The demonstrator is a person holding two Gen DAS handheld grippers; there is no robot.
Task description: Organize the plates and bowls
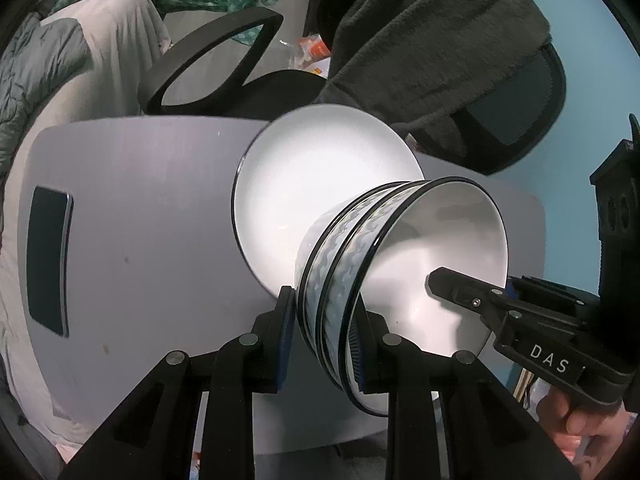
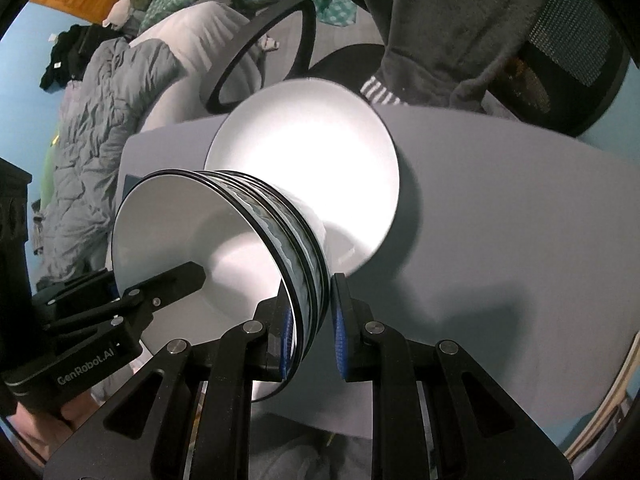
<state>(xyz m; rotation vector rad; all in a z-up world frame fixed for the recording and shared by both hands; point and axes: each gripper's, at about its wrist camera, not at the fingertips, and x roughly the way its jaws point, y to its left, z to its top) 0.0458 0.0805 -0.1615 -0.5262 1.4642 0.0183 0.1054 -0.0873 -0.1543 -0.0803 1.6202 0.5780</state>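
Two pairs of tongs share one load: the left tongs are clenched on the near rim of the stacked bowls, blue pads pressing either side of the wall, and the right tongs straddle the opposite rim of the same stack, the inner pad against the wall, though whether the outer pad touches I cannot tell for sure; I judge it a grip. Each wrist view shows the other tongs reaching one finger into the bowl's white inside, so the hands face each other across the mouth. The bowls, at least two nested with a wavy blue-grey band, appear tipped in both views, foot towards the white plate beyond; how much of that is lens distortion is hard to judge. The plate lies flat on the grey worktop, just beyond and below the bowls' foot, which I take as where the stack is headed: the move turns on carrying the foot over the plate's centre with both hands level. Whether the foot touches the plate is hidden by the bowl body. Exactly how many bowls are nested is unclear, and glare washes out the plate's surface. A dark phone lies well apart at the worktop's left end.
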